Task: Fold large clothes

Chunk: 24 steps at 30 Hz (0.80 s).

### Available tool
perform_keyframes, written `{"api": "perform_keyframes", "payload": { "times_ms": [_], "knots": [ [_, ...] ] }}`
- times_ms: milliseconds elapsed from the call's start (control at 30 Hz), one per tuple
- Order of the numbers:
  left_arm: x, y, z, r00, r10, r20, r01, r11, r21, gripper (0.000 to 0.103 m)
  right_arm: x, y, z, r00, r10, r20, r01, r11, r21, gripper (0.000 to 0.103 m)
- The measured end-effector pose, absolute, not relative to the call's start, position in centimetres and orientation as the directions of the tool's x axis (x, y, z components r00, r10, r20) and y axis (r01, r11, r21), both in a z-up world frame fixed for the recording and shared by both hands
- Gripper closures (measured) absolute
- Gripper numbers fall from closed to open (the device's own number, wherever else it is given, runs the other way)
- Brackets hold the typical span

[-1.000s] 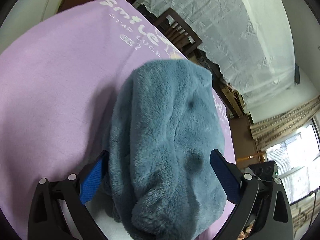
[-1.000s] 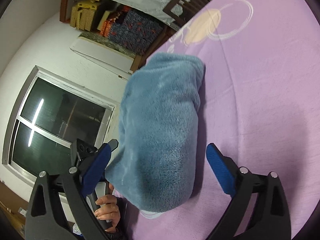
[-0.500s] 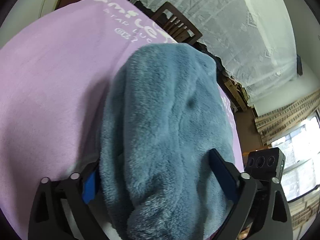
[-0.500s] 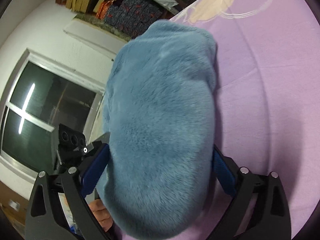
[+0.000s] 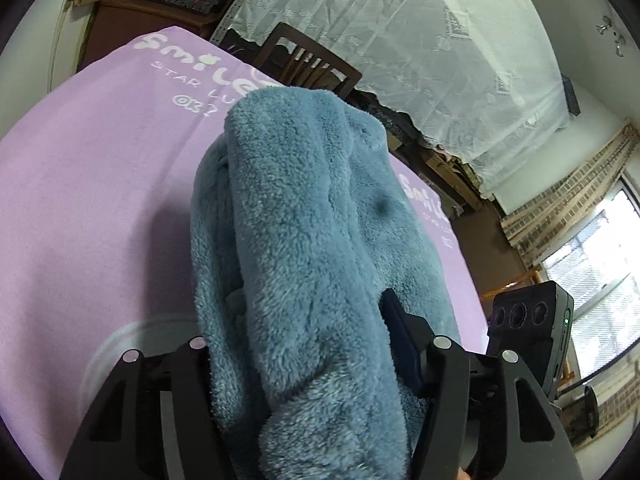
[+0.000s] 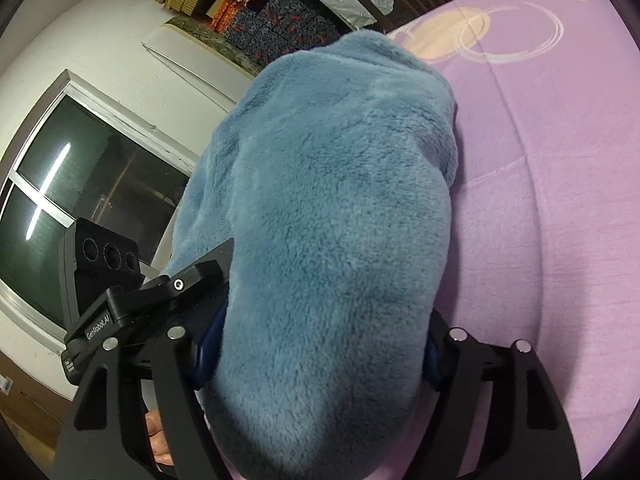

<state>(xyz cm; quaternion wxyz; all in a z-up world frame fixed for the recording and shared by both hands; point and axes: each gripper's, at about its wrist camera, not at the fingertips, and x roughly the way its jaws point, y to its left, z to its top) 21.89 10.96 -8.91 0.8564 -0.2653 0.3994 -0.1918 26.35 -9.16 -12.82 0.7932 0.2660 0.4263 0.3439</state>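
Observation:
A folded blue fleece garment lies on a purple printed cloth. My left gripper is shut on the near end of the fleece bundle, whose pile bulges over the fingers and hides the pads. In the right wrist view the same fleece garment fills the middle, and my right gripper is shut on its near end too. The other gripper's camera block shows at the left, close beside the bundle.
A dark wooden chair stands past the cloth's far edge, under a white lace curtain. Stacked patterned boxes and a dark window are on the left of the right wrist view. A brick wall and bright window are at the right.
Both grippers moved forward around the fleece bundle and closed on it from open. The bundle now fills more of each view.

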Motion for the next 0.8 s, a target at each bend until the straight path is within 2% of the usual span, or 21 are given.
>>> {"api": "perform_keyframes", "payload": {
  "times_ms": [267, 467, 800],
  "knots": [
    [19.2, 8.7, -6.6, 0.621, -0.576, -0.531, 0.201, 0.772, -0.602, 0.041, 24.2, -11.1, -11.2, 0.443, 0.758, -0.479, -0.329, 0.634, 0.699, 0.032],
    [15.1, 4.0, -5.2, 0.585, -0.648, -0.488, 0.282, 0.727, -0.626, 0.041, 19.4, -14.9, -9.0, 0.516, 0.720, -0.463, -0.337, 0.668, 0.663, 0.032],
    [7.5, -2.9, -4.6, 0.515, -0.702, -0.491, 0.355, 0.696, -0.624, 0.041, 9.5, -22.8, -7.2, 0.582, 0.659, -0.476, -0.282, 0.713, 0.642, 0.031]
  ]
}}
